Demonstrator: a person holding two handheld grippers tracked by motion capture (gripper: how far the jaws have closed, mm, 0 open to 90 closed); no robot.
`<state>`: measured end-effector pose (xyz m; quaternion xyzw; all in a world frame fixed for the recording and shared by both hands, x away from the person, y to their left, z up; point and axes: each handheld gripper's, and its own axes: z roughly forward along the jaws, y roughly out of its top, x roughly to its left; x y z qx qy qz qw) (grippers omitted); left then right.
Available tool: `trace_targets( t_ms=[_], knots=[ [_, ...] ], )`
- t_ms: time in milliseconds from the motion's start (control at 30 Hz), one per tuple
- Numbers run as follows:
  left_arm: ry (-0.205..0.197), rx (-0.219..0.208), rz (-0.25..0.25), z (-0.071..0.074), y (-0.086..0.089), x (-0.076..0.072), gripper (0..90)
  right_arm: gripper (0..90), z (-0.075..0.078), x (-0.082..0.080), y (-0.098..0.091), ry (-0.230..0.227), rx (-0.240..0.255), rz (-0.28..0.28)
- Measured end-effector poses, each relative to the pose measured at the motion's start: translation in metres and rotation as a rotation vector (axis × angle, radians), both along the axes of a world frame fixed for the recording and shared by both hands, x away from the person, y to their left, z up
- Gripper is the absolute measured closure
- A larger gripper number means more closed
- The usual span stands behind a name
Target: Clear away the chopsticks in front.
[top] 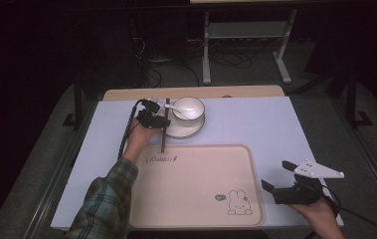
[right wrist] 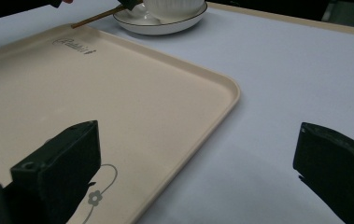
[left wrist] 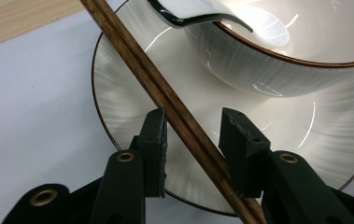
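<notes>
Left gripper straddling the wooden chopsticks on the plate.

The chopsticks lie slanted across the plate's rim near the table's far edge, one end reaching toward the far edge of the beige tray. The pads stand either side of them, one just beside the wood, not yet clamped. A white bowl holding a spoon sits on the plate. The right gripper hovers released by the tray's near right corner.

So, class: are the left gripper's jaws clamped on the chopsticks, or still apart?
Still apart. The left gripper straddles the chopsticks, with a gap showing between the right pad and the wood above the plate.
</notes>
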<state>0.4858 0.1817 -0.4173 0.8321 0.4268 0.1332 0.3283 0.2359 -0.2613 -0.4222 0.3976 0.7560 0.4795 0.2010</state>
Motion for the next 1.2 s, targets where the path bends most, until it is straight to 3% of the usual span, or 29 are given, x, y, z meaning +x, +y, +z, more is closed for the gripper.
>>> trace_targets(
  t_ms=[867,1200],
  knots=[
    [-0.022,0.014,0.020,-0.001,-0.011,0.025,77.6,0.2,-0.001,0.000,-0.003,0.009,0.017,-0.007],
    [-0.031,0.013,0.033,0.000,-0.009,0.026,75.7,0.2,0.000,0.000,-0.003,0.009,0.018,-0.007]
  ],
)
